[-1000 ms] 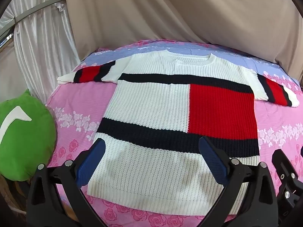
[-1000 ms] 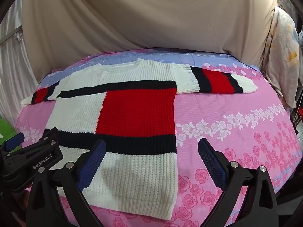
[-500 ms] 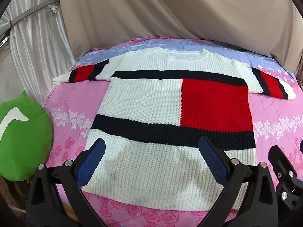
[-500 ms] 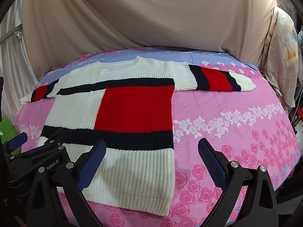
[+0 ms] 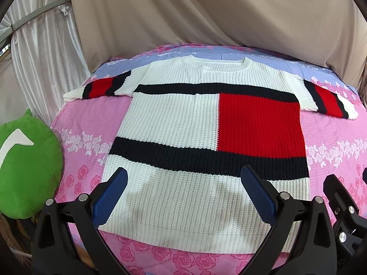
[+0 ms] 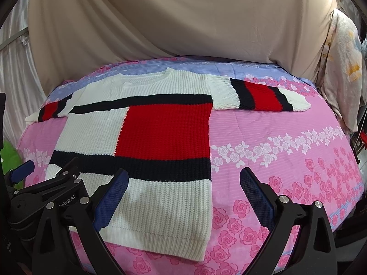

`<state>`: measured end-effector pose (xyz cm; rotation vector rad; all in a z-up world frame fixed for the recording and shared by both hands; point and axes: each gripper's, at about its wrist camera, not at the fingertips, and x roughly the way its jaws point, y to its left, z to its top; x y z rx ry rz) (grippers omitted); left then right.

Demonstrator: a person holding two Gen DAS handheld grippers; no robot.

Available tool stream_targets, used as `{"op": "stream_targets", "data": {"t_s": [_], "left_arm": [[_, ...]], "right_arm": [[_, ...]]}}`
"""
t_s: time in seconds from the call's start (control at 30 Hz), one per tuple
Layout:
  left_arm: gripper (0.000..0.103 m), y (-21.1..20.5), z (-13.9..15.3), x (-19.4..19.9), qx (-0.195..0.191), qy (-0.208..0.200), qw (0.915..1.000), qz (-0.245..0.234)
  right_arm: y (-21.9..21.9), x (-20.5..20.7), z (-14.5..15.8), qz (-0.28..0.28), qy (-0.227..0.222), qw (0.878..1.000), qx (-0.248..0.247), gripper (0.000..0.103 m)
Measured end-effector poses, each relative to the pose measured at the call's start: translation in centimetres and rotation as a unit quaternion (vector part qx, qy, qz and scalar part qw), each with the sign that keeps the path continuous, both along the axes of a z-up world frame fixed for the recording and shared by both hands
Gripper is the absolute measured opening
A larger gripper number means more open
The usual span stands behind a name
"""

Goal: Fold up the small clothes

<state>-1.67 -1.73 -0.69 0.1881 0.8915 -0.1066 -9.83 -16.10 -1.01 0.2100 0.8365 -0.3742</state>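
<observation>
A white knit sweater (image 5: 174, 123) with black bands and a red block lies flat on the pink floral bed, sleeves spread to both sides. It also shows in the right wrist view (image 6: 96, 126). My left gripper (image 5: 183, 197) is open and empty, above the sweater's white hem. My right gripper (image 6: 183, 197) is open and empty, above the hem's right corner and the bedsheet. The left gripper's body (image 6: 45, 197) shows at the lower left of the right wrist view.
A pink and lilac floral bedsheet (image 6: 286, 160) covers the bed. A green cushion (image 5: 27, 165) sits off the bed's left edge. Beige cloth (image 5: 206, 11) hangs behind the bed. A pale floral fabric (image 6: 344, 68) hangs at the right.
Both grippers have pulled back and risen a little, so more of the sweater and its hem shows. The sweater has not moved. Both grippers stay open.
</observation>
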Motion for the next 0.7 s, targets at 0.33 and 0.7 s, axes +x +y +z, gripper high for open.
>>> {"op": "stream_targets", "data": {"t_s": [0.33,0.7], "left_arm": [[0.097,0.02,-0.02,0.02,0.0,0.0,1.0,0.0],[0.097,-0.02,-0.03,-0.04,0.002,0.0,1.0,-0.001]], "right_arm": [[-0.03,-0.08,-0.03,0.001,0.0,1.0,0.0,0.096],[-0.04,-0.27,-0.08,0.0,0.001,1.0,-0.001,0.096]]}}
